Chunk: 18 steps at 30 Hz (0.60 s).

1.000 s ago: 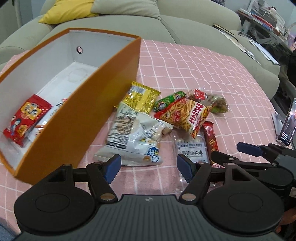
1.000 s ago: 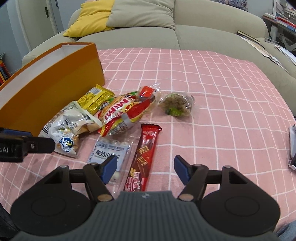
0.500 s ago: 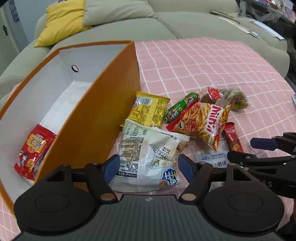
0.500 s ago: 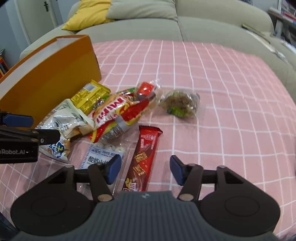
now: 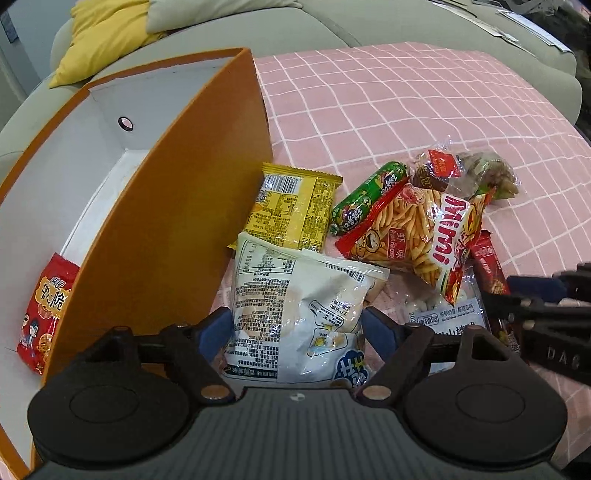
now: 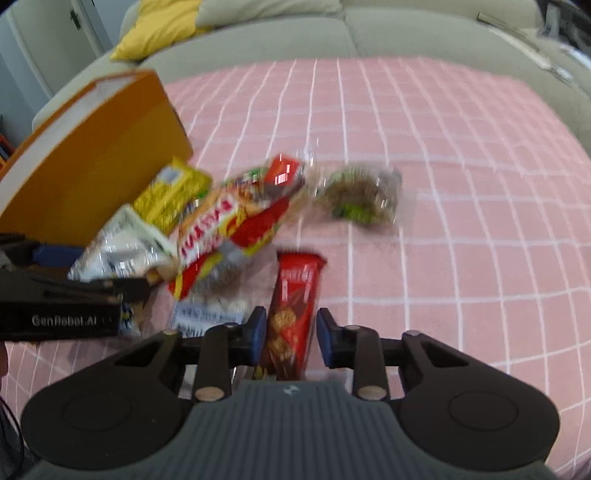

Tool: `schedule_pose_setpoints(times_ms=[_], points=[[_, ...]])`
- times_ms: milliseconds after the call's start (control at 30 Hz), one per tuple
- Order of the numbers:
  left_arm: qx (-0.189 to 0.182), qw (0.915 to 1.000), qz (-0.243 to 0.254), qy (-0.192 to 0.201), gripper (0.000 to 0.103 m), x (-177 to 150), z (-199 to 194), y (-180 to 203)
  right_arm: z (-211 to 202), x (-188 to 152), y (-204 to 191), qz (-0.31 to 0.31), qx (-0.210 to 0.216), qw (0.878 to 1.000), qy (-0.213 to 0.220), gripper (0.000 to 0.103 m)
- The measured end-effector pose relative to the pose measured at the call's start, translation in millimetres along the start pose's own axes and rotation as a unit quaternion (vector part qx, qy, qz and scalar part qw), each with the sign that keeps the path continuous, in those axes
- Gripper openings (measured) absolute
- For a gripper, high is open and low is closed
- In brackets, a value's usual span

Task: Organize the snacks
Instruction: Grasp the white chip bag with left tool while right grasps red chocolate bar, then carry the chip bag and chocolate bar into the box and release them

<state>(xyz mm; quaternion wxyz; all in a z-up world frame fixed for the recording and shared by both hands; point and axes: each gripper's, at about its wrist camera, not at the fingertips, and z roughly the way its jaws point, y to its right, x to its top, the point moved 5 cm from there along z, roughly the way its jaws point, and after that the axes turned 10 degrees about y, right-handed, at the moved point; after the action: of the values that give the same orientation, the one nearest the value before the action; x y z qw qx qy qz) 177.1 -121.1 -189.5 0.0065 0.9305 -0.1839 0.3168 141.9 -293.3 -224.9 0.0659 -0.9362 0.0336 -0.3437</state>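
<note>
In the left wrist view my left gripper (image 5: 297,326) hangs over a white snack bag (image 5: 295,306). Its jaws are opening wide, with the bag lying between the blue pads (image 5: 218,325) and not squeezed. Beside it stands an orange box (image 5: 166,221) with a red packet (image 5: 48,306) inside. My right gripper (image 6: 291,332) is closing on a red chocolate bar (image 6: 295,291), and its pads sit against the bar's long edges. A yellow packet (image 5: 295,206), a green sausage (image 5: 369,195) and a prawn-stick bag (image 5: 417,229) lie in a loose pile.
A clear bag of nuts (image 5: 480,173) and a clear packet of white balls (image 5: 443,314) lie in the pile too. The pink checked cloth (image 6: 461,221) runs bare to the right. A sofa with a yellow cushion (image 5: 103,33) stands behind the table.
My left gripper came down and forward until the white bag lay between its wider jaws. The right gripper's jaws narrowed from wide apart onto the red bar.
</note>
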Motion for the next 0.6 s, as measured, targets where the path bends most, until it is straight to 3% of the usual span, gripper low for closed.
schedule_pose_setpoints(times_ms=[167, 533, 600], points=[[-0.005, 1.0000, 0.002, -0.007, 0.085, 1.1, 1.2, 1.9, 1.3, -1.5, -4.7, -0.016, -0.008, 1.000, 0.007, 0.024], [-0.012, 0.9995, -0.028, 0.004, 0.048, 3.5, -16.1, -1.3, -6.2, -1.8, -3.0, -0.020, -0.005, 1.000, 0.005, 0.021], [-0.015, 0.9990, -0.041, 0.010, 0.046, 3.0, -23.8, -3.0, -11.5, -2.5, -3.4, -0.022, -0.009, 1.000, 0.009, 0.021]])
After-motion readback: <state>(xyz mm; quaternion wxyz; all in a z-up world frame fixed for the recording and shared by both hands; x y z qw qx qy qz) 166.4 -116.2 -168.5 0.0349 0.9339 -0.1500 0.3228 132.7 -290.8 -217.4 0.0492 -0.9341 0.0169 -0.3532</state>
